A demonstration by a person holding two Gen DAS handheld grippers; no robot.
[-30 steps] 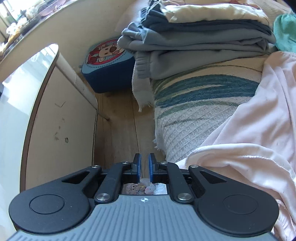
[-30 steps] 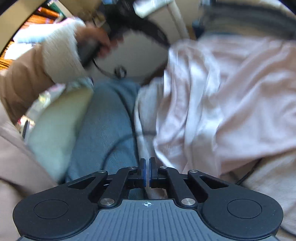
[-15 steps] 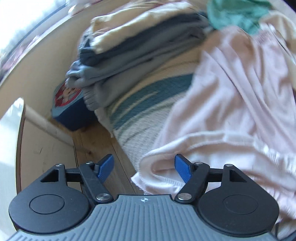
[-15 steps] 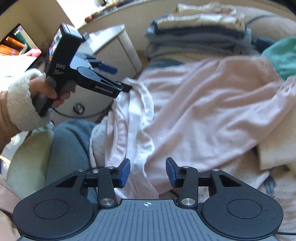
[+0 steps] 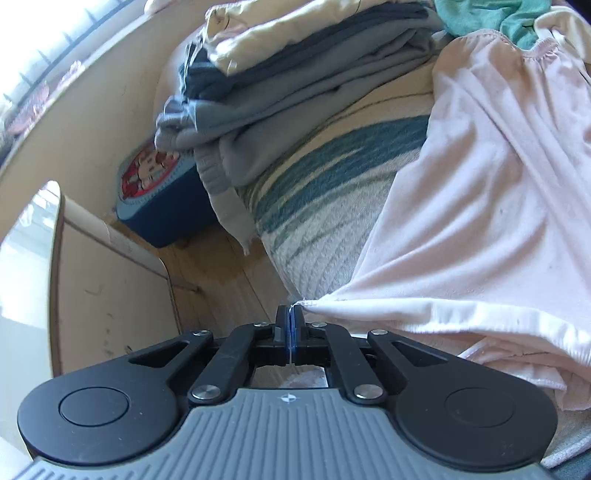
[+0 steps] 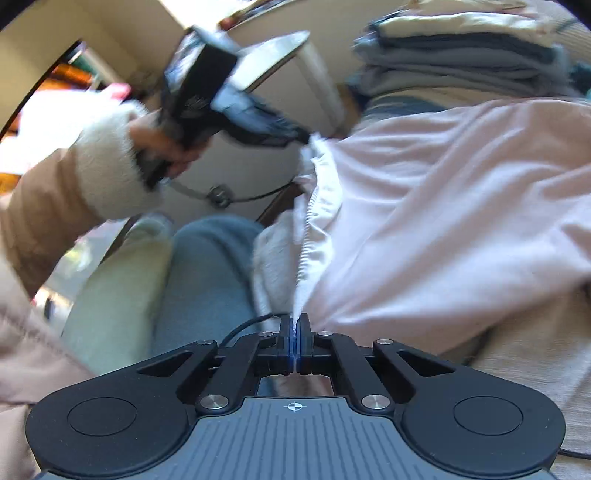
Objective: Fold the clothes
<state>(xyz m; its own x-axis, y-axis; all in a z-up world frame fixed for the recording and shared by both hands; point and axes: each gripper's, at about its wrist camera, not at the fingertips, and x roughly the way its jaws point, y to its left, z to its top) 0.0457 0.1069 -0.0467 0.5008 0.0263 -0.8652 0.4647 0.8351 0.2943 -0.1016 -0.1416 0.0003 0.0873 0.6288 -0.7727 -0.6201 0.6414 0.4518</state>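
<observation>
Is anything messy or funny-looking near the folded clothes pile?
Yes. A grey sleeve has slipped out of the folded stack and dangles over the striped blanket edge toward the floor. A green garment lies crumpled beside the stack, not folded.

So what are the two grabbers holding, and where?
Both hold the pink garment by its hem edge: the left gripper at one corner, the right gripper at the other end.

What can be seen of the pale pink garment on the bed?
The pale pink garment is thin, soft, wrinkled cloth with a gathered elastic edge at its far end. It lies spread over the striped knit blanket. The left gripper and right gripper each pinch one end of its near hem, stretched between them.
</observation>
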